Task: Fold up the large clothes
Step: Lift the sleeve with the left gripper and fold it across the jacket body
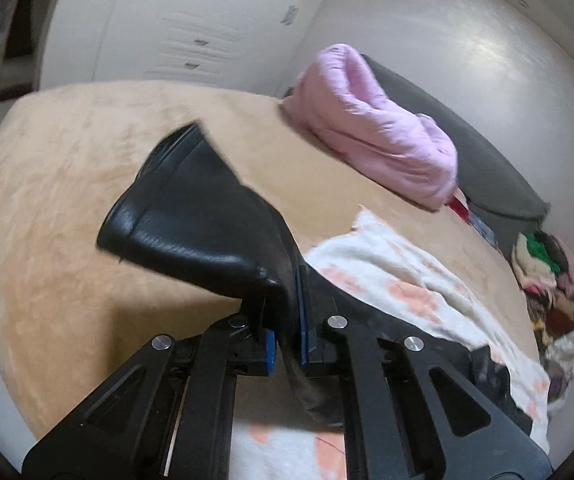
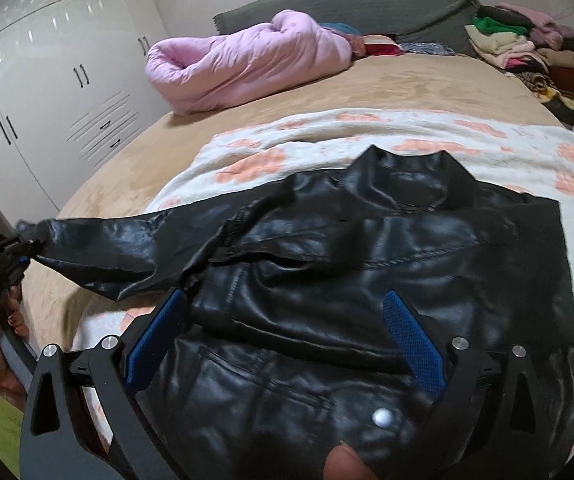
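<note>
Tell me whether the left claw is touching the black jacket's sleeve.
Touching. The left wrist view shows the left claw shut on the sleeve, black leather pinched between its blue pads; the right wrist view shows the sleeve pulled out from the jacket.

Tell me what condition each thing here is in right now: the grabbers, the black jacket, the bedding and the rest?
Left gripper: shut on the sleeve.
Sleeve: pulled out sideways, lifted off the bed.
Right gripper: open, above the jacket.
Black jacket: spread flat on the floral blanket, unfolded.
Floral blanket: laid out on the bed.
Pink duvet: rolled up.
Clothes pile: heaped, untidy.
Wardrobe doors: closed.
</note>
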The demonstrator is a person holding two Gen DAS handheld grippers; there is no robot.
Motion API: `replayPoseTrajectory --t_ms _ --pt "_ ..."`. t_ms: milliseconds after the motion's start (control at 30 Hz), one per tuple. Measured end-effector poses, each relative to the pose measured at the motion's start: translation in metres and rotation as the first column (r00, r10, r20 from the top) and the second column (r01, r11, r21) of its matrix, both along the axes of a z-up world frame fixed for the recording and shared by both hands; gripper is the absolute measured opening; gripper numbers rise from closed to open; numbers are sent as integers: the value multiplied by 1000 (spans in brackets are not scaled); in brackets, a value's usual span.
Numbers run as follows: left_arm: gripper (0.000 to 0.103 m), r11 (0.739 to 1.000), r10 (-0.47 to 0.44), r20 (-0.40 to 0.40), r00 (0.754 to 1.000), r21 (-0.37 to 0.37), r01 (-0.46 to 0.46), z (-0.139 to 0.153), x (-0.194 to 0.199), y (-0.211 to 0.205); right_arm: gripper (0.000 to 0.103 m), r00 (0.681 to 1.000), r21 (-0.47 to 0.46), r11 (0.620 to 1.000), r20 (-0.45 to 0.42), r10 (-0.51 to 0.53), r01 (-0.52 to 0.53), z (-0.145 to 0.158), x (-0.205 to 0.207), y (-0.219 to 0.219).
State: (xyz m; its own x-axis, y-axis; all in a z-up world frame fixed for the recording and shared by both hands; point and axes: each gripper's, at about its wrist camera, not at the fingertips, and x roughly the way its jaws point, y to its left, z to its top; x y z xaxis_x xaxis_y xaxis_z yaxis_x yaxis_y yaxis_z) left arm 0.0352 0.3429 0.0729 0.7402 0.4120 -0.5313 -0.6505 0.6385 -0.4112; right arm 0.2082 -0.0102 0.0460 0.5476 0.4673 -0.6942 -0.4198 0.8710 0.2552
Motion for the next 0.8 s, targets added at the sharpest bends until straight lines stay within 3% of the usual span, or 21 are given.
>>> replayPoseTrajectory --t_ms 800 --pt "0 966 -244 14 970 98 241 47 36 -94 98 992 94 989 34 -120 117 29 -18 -94"
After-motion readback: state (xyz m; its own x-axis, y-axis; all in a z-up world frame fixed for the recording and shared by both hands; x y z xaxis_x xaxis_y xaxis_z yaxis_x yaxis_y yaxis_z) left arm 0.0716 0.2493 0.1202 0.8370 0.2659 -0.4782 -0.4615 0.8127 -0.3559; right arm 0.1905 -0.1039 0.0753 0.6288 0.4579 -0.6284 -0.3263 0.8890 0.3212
